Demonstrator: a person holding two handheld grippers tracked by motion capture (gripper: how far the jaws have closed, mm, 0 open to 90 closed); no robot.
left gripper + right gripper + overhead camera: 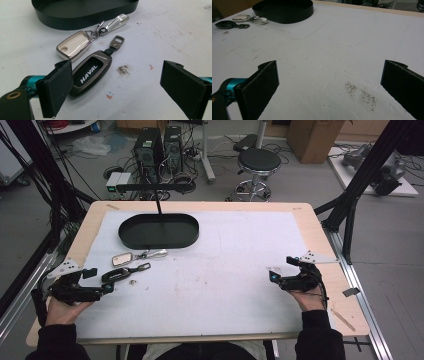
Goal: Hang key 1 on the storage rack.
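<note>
A dark metal key fob marked HAVAL [91, 72] lies flat on the white mat, its strap loop [117, 41] pointing toward the tray. Beside it is a cream and silver key fob [73, 46] with a clip and a cream strap [117, 21]. My left gripper [117, 87] is open, low over the mat. Its left pad [58, 87] stands right at the dark fob's near end and hides a corner of it. In the high view the left gripper [106, 286] sits just short of the dark fob [116, 275]. My right gripper [274, 276] is open over bare mat, holding nothing.
A black oval tray [158, 231] stands at the back left of the mat, just beyond the fobs, with a thin black post rising behind it. The wooden table edge [325, 245] borders the mat. Dark smudges [362, 96] mark the mat near the right gripper.
</note>
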